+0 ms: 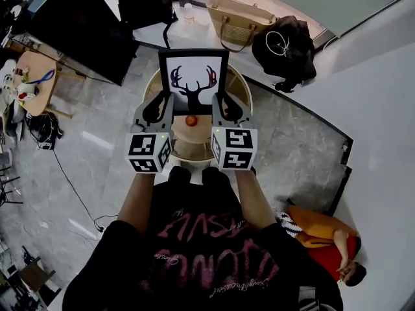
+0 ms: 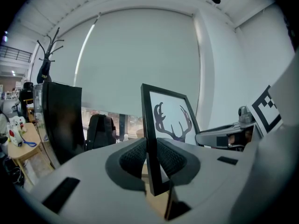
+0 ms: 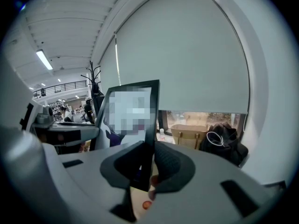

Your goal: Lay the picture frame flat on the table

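Black-edged and upright, the picture frame (image 1: pixel 193 76) with its antler print hangs over the round wooden table (image 1: pixel 241 86), so I judge the task barely begun: the frame is held, but the tilting and the setting down are both left to do. On my left, the left gripper (image 2: pixel 150 158) has its jaws closed on the frame's left edge near the lower corner, the ribbed pads pressed to front and back. On the other side the right gripper (image 3: pixel 145 168) clamps the right edge in the same way. A small red round thing (image 1: pixel 190 120) sits on the tabletop just below the frame, between the two grippers, and it could end up under the glass if I lower straight down. The tabletop looks scarcely wider than the frame, so the corners may come close to the rim; the floor round about is open, with a dark screen (image 1: pixel 78 24) well off to the left and bags (image 1: pixel 285 47) to the right
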The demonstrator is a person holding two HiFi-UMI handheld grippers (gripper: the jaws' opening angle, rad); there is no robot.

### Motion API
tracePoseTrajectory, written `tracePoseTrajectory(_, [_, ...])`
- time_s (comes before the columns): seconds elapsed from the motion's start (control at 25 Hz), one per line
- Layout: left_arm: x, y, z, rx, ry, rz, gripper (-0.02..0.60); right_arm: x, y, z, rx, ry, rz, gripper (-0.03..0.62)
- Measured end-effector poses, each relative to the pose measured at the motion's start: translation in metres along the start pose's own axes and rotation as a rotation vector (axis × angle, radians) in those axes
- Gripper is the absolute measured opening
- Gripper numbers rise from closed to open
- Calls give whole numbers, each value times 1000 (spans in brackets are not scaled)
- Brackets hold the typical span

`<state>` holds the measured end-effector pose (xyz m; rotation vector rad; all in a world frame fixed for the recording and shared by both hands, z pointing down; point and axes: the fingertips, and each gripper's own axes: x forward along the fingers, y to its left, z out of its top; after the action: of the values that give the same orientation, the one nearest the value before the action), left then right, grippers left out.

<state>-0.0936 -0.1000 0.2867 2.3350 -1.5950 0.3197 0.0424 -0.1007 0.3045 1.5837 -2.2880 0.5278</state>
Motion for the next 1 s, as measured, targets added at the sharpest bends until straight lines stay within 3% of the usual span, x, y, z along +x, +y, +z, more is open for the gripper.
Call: tracePoseTrajectory(1.0, [-5, 4, -59, -63, 120, 25, 74, 8, 6, -56, 29, 124, 26, 80])
